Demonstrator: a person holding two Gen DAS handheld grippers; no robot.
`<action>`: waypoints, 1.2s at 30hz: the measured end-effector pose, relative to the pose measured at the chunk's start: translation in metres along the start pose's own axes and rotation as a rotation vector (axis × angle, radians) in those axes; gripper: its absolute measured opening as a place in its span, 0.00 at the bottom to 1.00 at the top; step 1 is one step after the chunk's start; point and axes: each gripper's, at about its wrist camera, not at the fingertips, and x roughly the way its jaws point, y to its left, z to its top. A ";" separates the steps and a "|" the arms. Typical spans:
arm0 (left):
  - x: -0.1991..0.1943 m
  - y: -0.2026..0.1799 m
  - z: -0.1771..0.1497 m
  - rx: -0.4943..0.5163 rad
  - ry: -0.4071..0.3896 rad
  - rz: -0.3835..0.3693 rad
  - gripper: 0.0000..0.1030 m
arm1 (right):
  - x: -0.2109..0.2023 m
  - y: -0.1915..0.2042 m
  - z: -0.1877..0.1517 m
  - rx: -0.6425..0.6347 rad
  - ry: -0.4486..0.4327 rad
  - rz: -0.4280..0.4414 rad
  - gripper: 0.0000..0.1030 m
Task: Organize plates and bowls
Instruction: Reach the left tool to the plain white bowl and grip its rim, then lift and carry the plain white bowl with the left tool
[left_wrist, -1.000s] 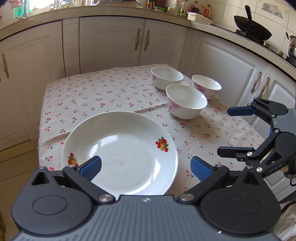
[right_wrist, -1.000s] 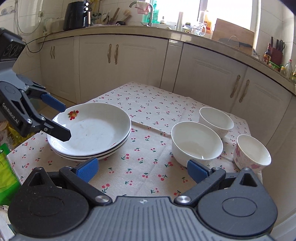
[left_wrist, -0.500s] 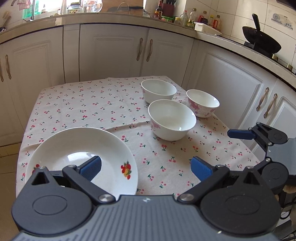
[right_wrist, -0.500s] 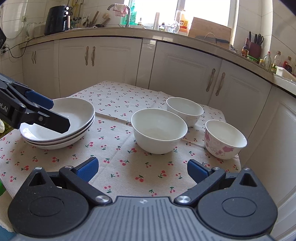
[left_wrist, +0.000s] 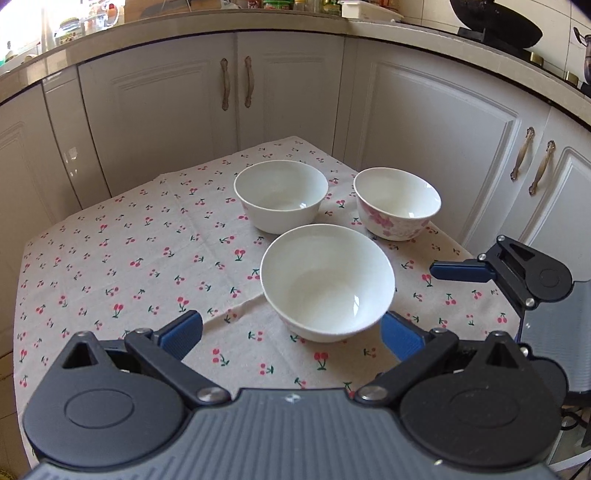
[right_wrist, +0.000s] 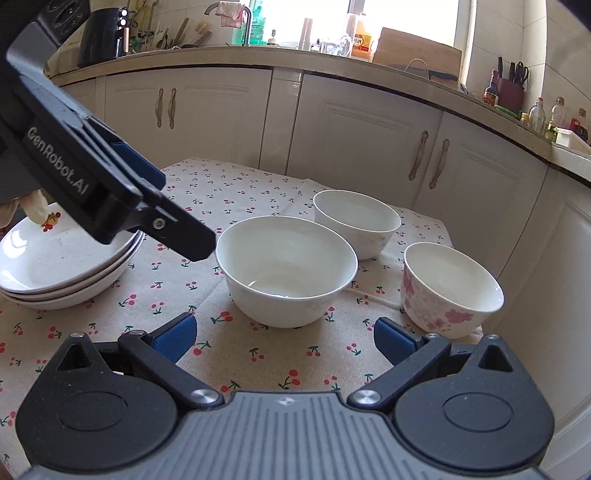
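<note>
Plates (right_wrist: 55, 266) stacked at left edge; both grippers (left_wrist: 291, 332) (right_wrist: 284, 338) spread wide, empty. Next: nest nearest bowl (left_wrist: 327, 282), likely rim grip.

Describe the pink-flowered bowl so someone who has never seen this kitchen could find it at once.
Start at the table with the cherry-print cloth in front of the white cabinets. Three bowls cluster at its right end; the pink-flowered bowl stands nearest the right edge. It alone has pink blossoms on its outside; the two white bowls look plain.
</note>
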 end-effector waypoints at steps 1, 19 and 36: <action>0.006 0.001 0.004 0.008 0.008 0.002 0.99 | 0.004 -0.001 0.001 0.004 0.002 0.002 1.00; 0.074 0.003 0.038 0.071 0.090 -0.105 0.85 | 0.038 -0.008 0.009 0.025 0.011 0.037 0.94; 0.076 0.002 0.039 0.072 0.101 -0.152 0.72 | 0.036 -0.009 0.010 0.026 -0.004 0.052 0.81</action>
